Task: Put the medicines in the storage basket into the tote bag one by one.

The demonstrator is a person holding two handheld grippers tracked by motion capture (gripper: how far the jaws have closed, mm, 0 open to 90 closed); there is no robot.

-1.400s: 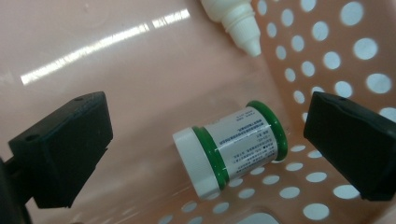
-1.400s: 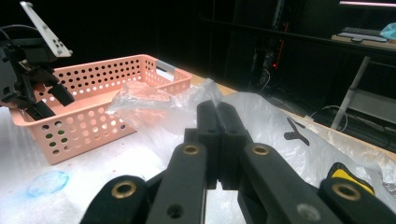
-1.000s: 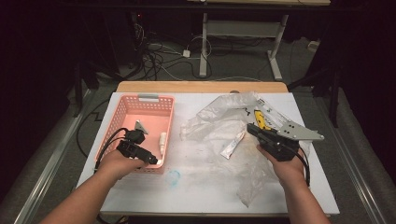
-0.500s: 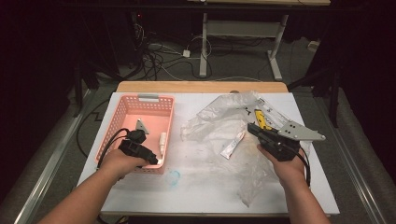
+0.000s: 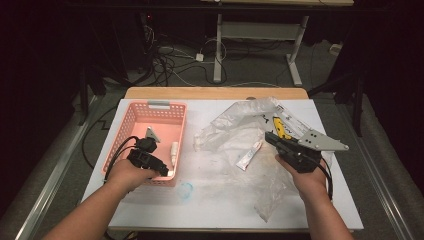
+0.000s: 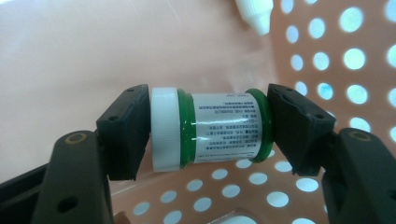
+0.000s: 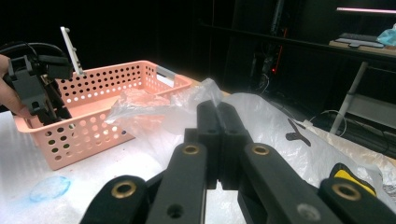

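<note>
Closing inside the pink basket (image 6: pixel 327 56), the left tongs (image 6: pixel 210 128) pinch a green jar (image 6: pixel 219 128) endwise; right tongs (image 7: pixel 218 140) sit shut, empty, beside that basket

The jar (image 6: pixel 212 128) carries a white label (image 6: pixel 223 127) printed with several lines of small dark text. The characters are too small and blurred to read; no word, brand or number can be made out. The lines run sideways in the left gripper view, along the lying jar.

The plastic bag (image 7: pixel 280 135) bears a black printed mark (image 7: pixel 297 131) in the right gripper view, shaped like a symbol rather than letters; what it stands for cannot be told.

Nothing else legible shows on the basket (image 5: pixel 131 123), the table (image 5: pixel 220 200) or the yellow item (image 5: pixel 281 128).
</note>
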